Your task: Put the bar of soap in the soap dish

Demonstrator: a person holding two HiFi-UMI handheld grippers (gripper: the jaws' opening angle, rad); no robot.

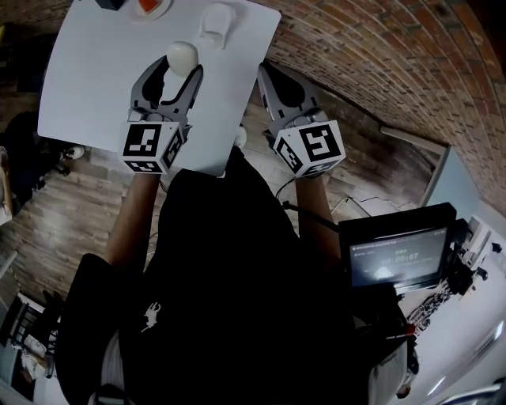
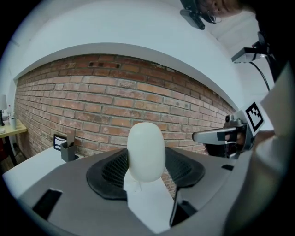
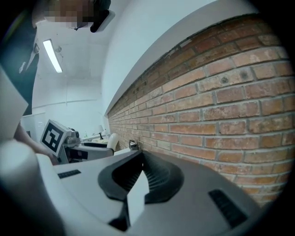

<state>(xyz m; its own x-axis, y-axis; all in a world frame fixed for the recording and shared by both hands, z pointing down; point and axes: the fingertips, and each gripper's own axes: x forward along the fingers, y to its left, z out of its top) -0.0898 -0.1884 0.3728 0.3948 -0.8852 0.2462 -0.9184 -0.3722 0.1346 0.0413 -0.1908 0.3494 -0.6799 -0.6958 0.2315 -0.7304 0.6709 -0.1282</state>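
I note a red brick wall (image 1: pixel 379 55) behind the white desk (image 1: pixel 95 79), wood plank floor (image 1: pixel 47 206) below, and 1 strip light (image 3: pixel 51 55) on the ceiling.

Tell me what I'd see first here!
The smooth white oval bar of soap stands out, pinched in the jaws of the left gripper above the white table. The white soap dish sits just beyond it, and the right gripper alongside is empty, jaws together.

soap (image 1: pixel 182 54): lower part hidden between the jaws of the left gripper (image 1: pixel 179 73);
orange thing (image 1: pixel 150 6): past those jaws, cut by top edge;
soap dish (image 1: pixel 215 22): too pale to tell
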